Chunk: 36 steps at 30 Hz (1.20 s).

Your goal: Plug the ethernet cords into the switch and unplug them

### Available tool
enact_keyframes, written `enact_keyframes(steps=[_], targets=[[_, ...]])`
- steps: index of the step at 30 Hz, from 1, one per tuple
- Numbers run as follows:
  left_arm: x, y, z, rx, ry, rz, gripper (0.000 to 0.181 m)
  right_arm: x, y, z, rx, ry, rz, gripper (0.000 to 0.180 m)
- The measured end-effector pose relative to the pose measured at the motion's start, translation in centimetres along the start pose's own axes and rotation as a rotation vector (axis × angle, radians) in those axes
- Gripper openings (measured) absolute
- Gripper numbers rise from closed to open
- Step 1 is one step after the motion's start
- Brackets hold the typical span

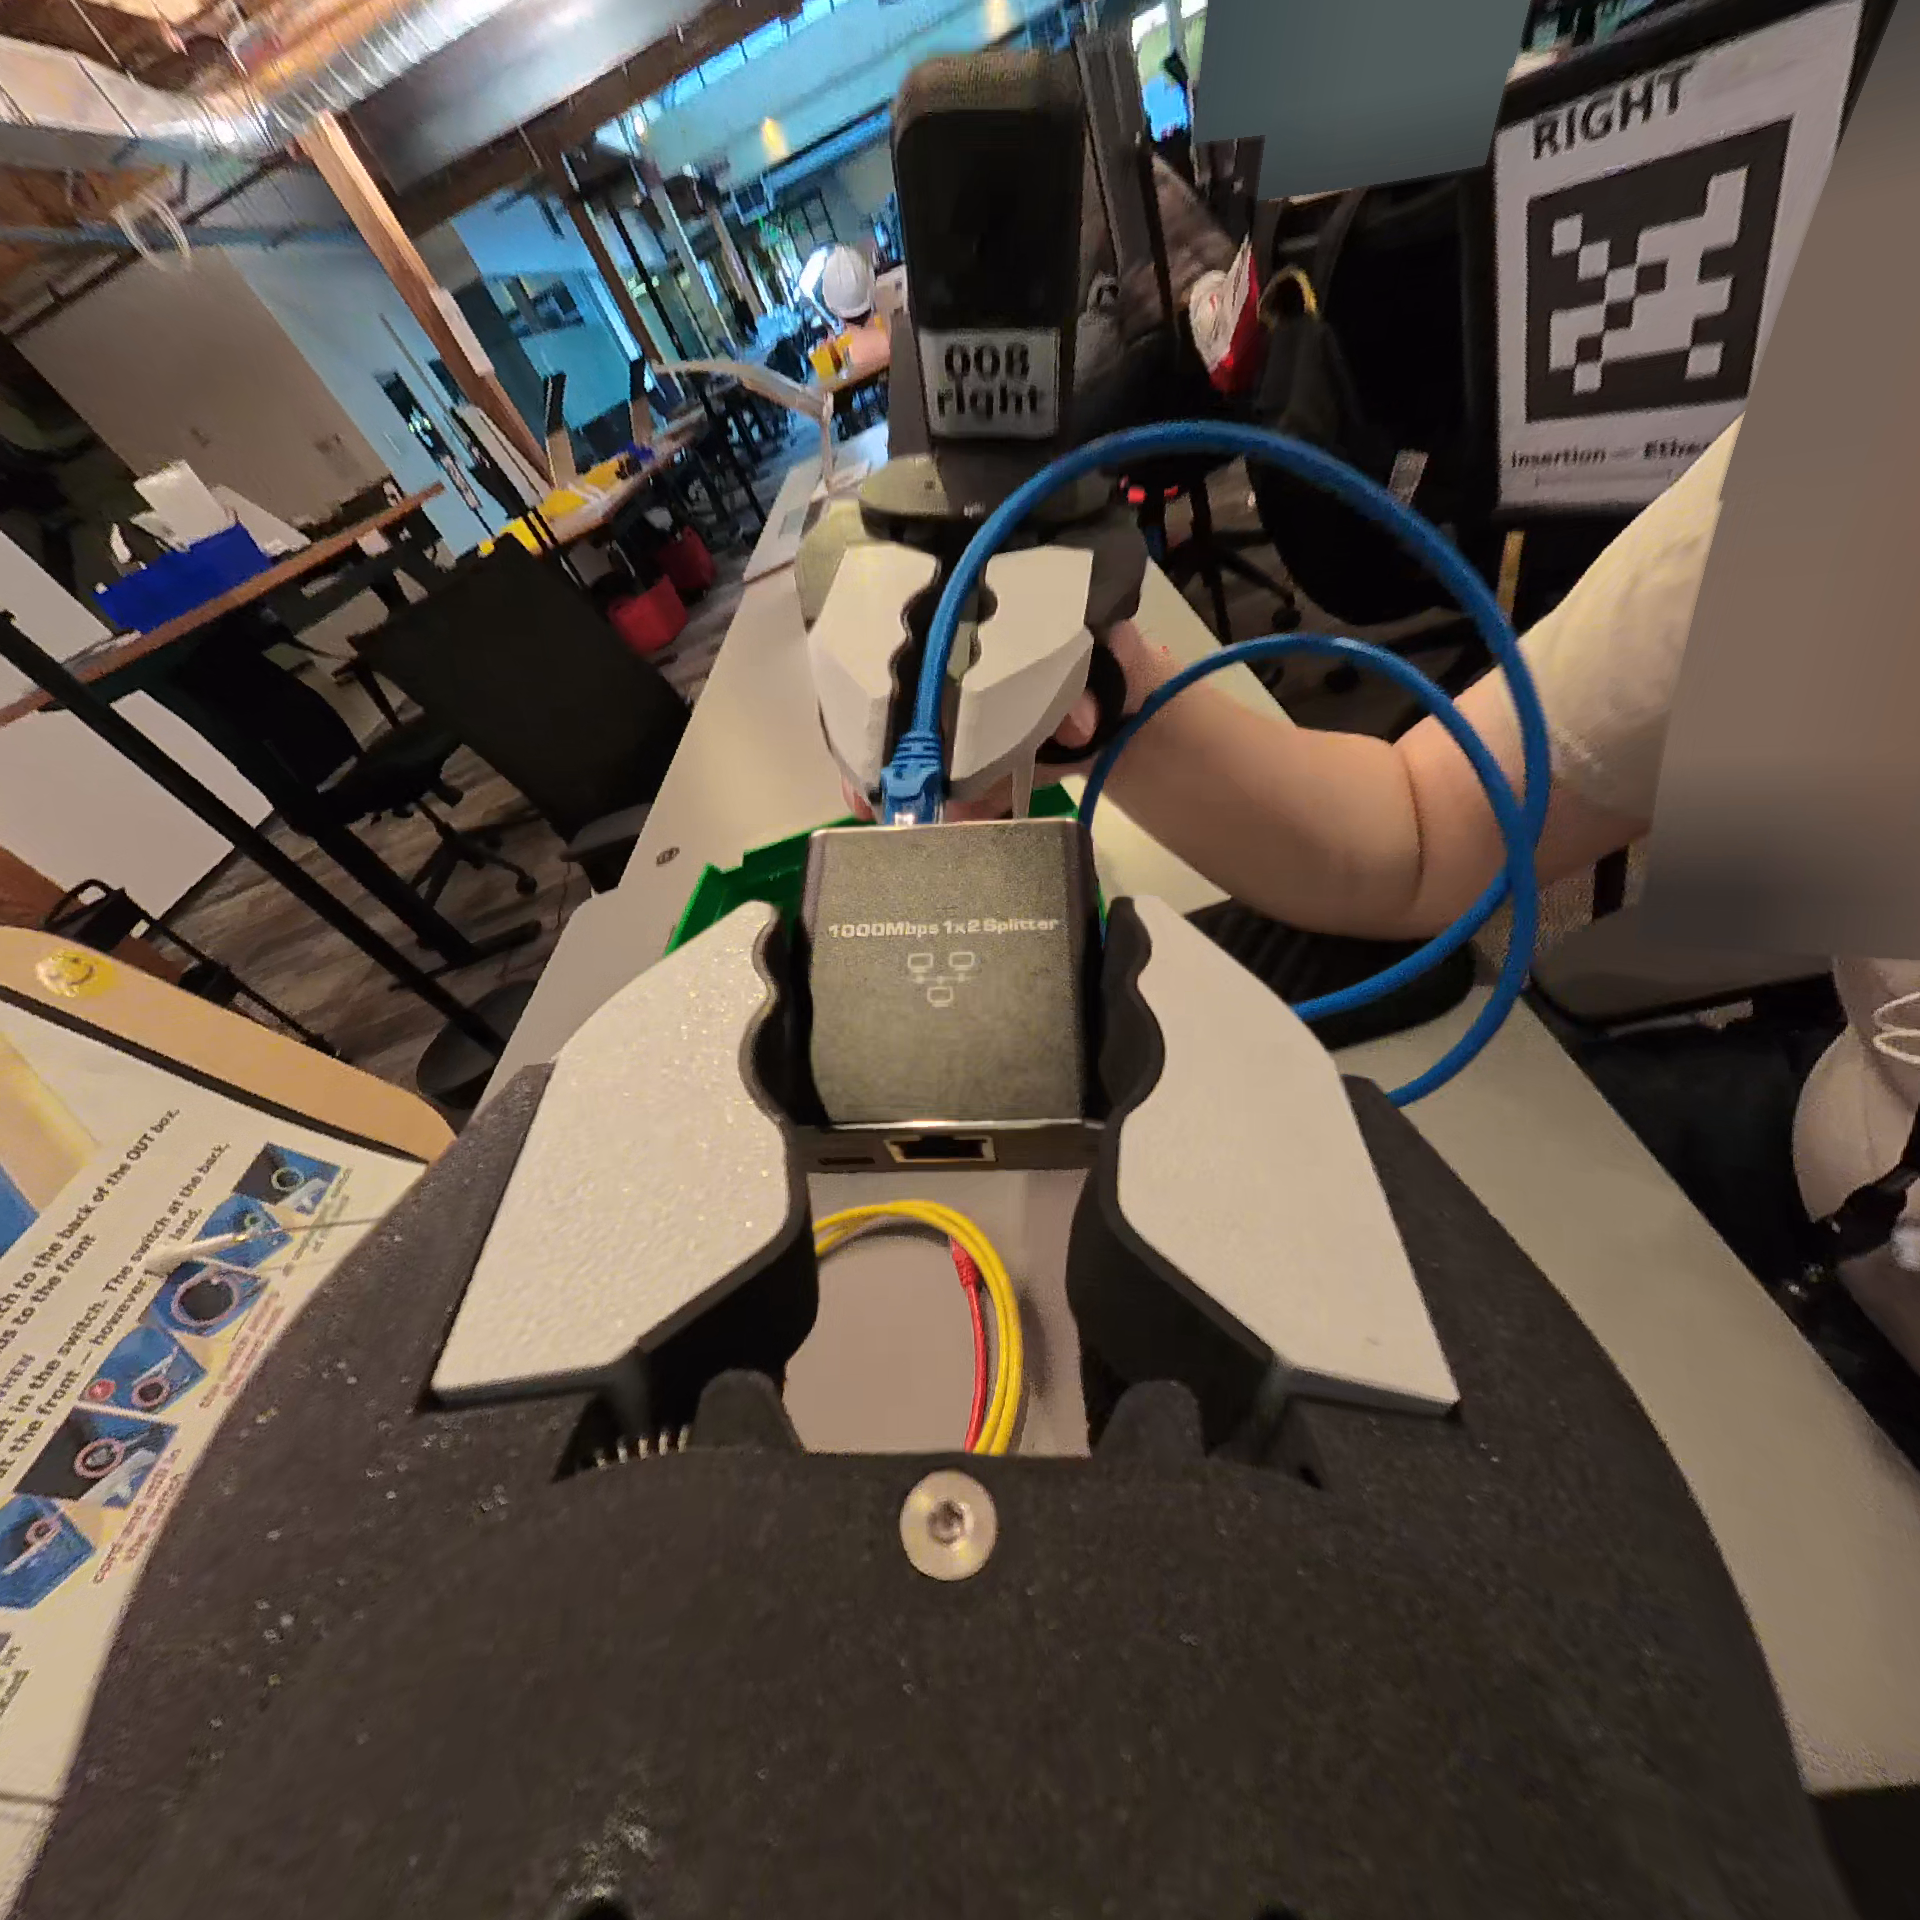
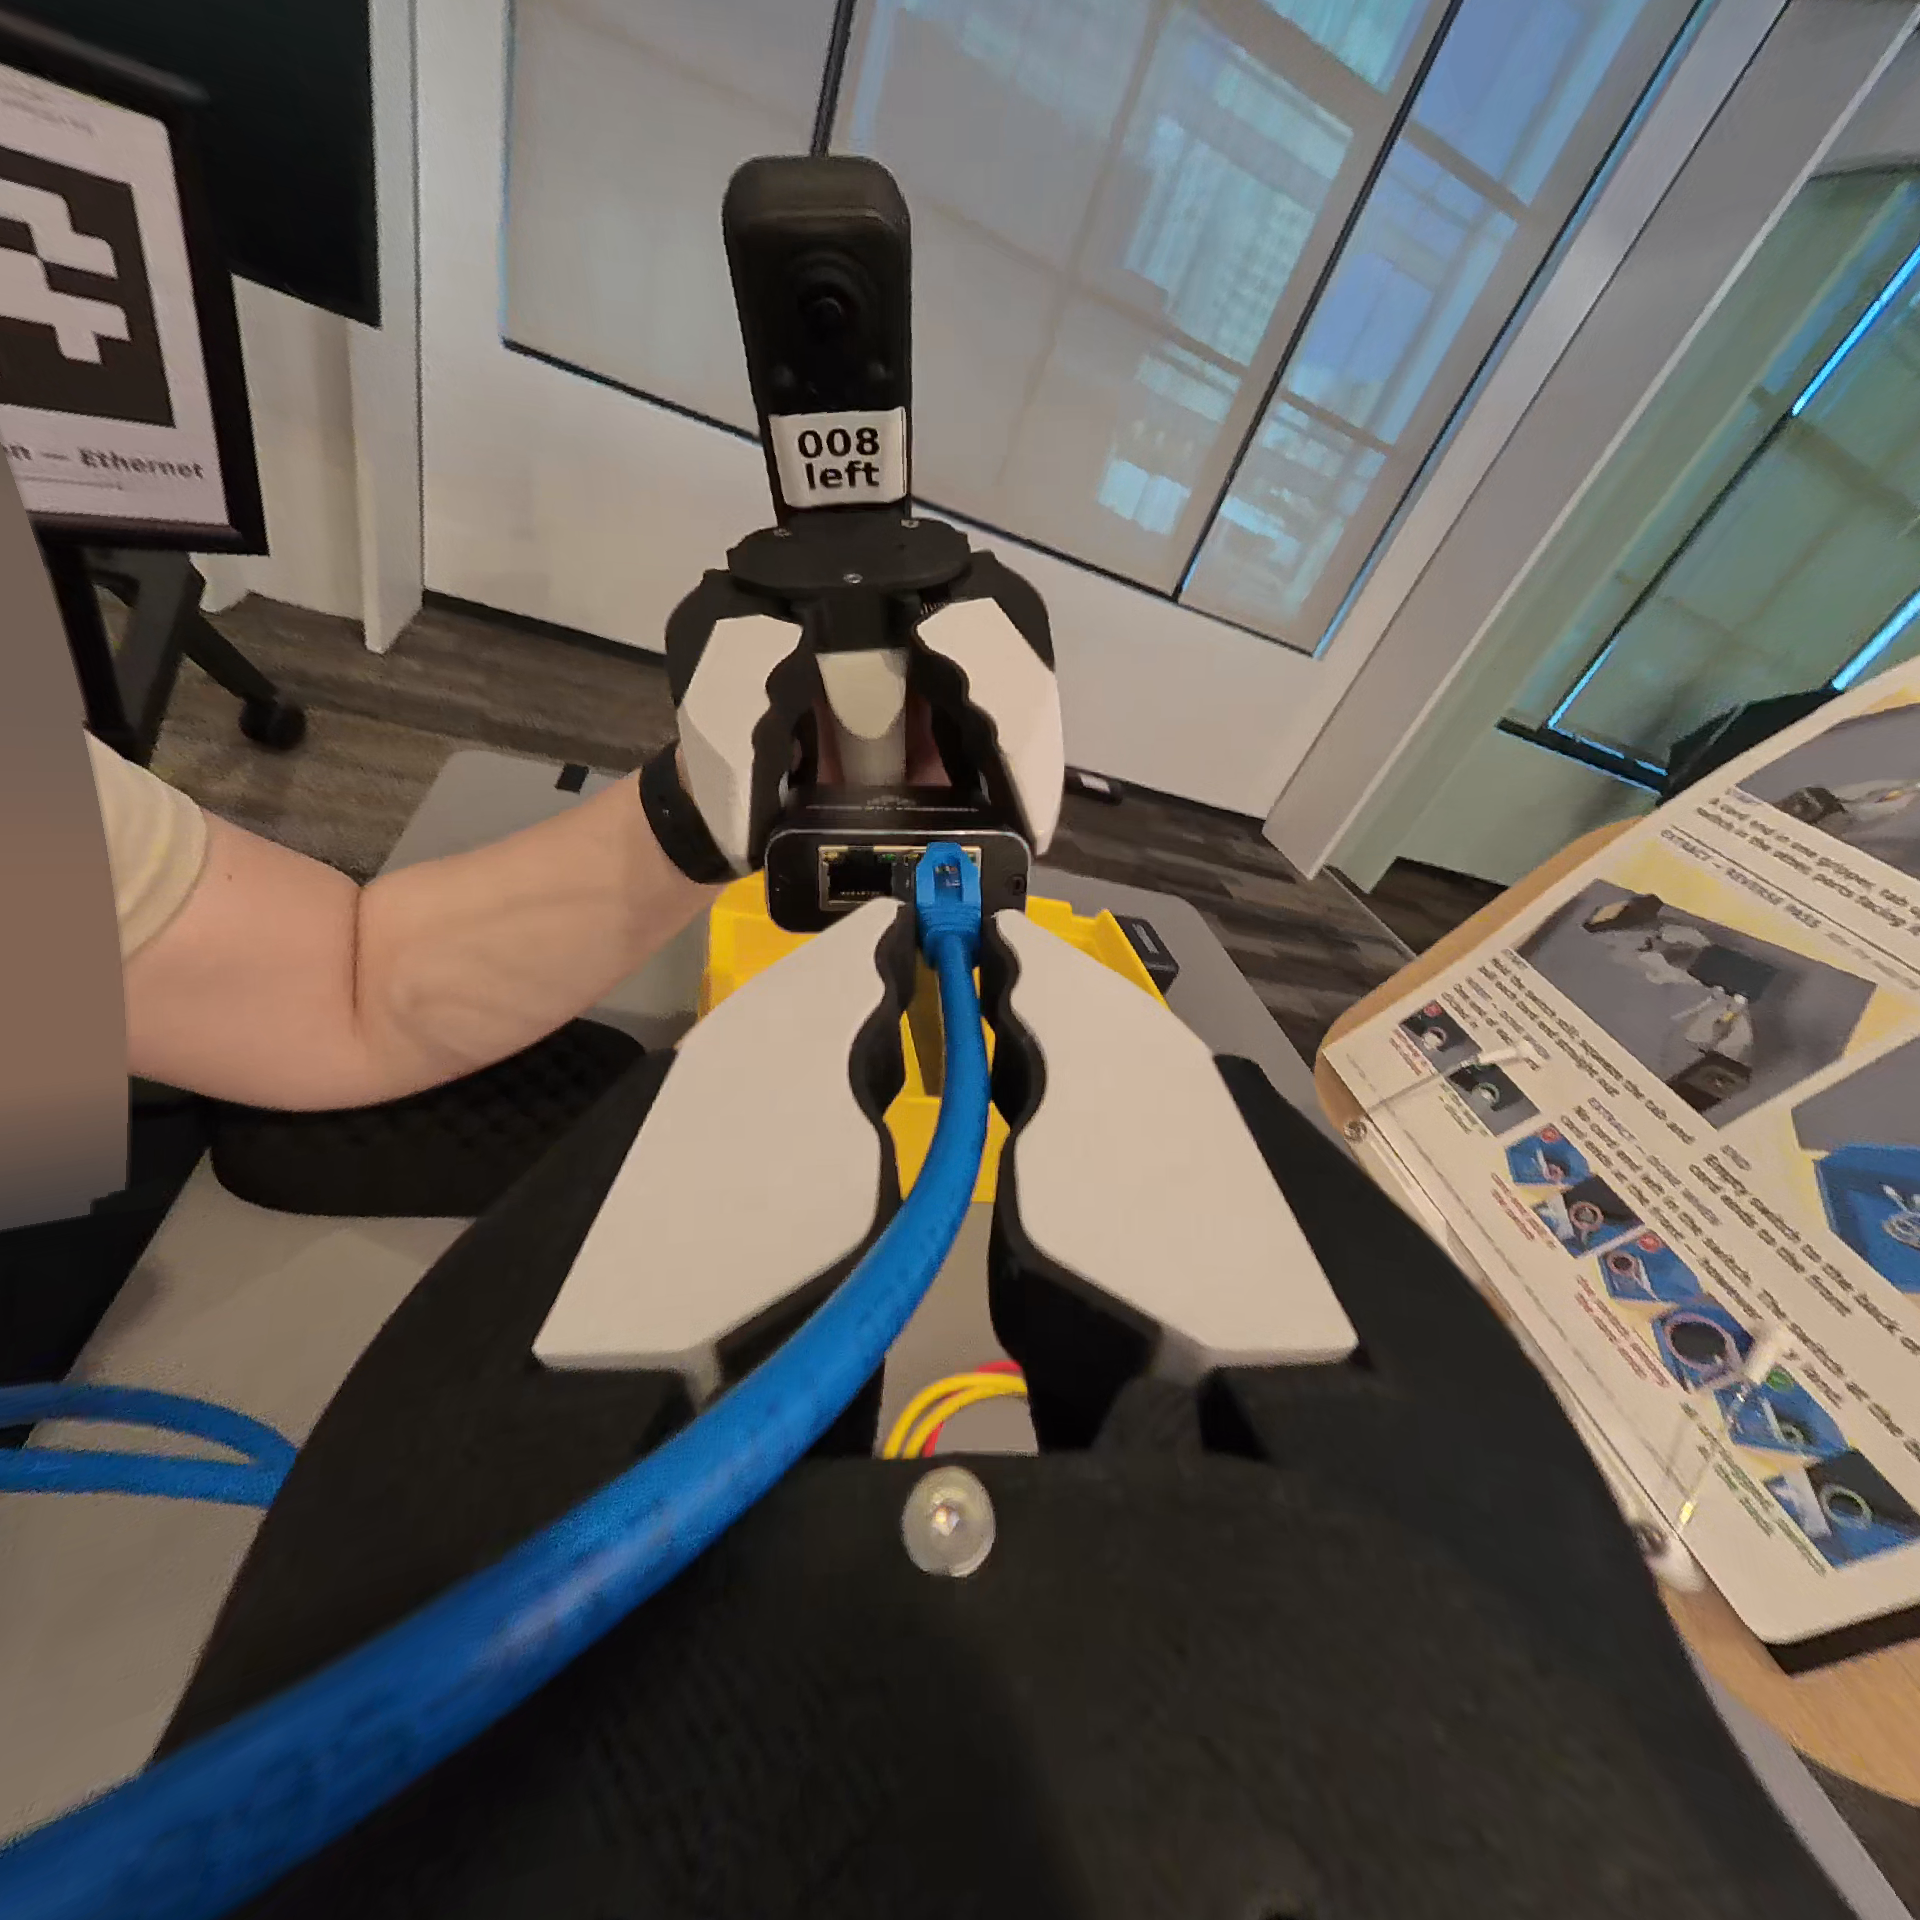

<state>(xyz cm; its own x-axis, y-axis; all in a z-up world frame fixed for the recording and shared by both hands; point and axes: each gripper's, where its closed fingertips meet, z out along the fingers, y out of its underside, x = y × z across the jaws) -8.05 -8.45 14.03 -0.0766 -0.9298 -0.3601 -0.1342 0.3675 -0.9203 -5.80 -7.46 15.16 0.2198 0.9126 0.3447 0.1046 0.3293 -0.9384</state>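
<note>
Your right gripper [image 2: 943, 914] pinched the blue ethernet cord [image 2: 951, 1049] just behind its plug [image 2: 942, 871], which sat in the right-hand port of the black switch [image 2: 896, 873]. Your left gripper [image 2: 871, 821], facing you, clamped that switch from behind. A yellow bin [image 2: 748, 956] lay beneath them, and an instruction sheet [image 2: 1662, 1143] stood at the right.

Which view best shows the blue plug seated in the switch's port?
The right wrist view: the blue plug sits in one of two ports facing the camera on the switch. The left wrist view sees only the switch's top and the plug's back end.
</note>
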Motion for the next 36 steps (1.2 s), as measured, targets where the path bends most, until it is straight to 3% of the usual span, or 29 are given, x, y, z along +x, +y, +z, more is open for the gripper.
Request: enact_keyframes(steps=[6,7,10,18,25,30,36], targets=[[0.3,-2.3,-0.6,0.094,-0.044,0.035,0.055,-0.2,-1.5,0.1,0.166,-0.020,-0.022,0.012],[0.7,-2.9,-0.8,0.120,-0.028,0.053,0.044,-0.3,-1.6,0.2,0.180,-0.016,-0.035,0.012],[1.2,-3.3,-0.9,0.129,-0.032,0.084,0.043,-0.7,-2.4,0.1,0.254,-0.010,-0.091,0.012],[0.6,-3.9,-0.3,0.176,-0.118,0.126,0.043,-1.6,-2.8,0.0,0.258,0.035,-0.273,0.012],[0.1,-5.4,-2.4,0.239,-0.243,0.179,0.051,-1.5,-3.0,-0.1,0.208,0.167,-0.467,0.012],[-2.2,-4.6,-5.6,0.242,-0.331,0.051,0.063,-0.5,-4.3,-1.5,0.264,0.305,-0.530,0.012],[-4.7,-3.9,-1.1,0.226,-0.439,-0.087,0.081,1.3,-5.2,-2.7,0.273,0.597,-0.654,0.012]])
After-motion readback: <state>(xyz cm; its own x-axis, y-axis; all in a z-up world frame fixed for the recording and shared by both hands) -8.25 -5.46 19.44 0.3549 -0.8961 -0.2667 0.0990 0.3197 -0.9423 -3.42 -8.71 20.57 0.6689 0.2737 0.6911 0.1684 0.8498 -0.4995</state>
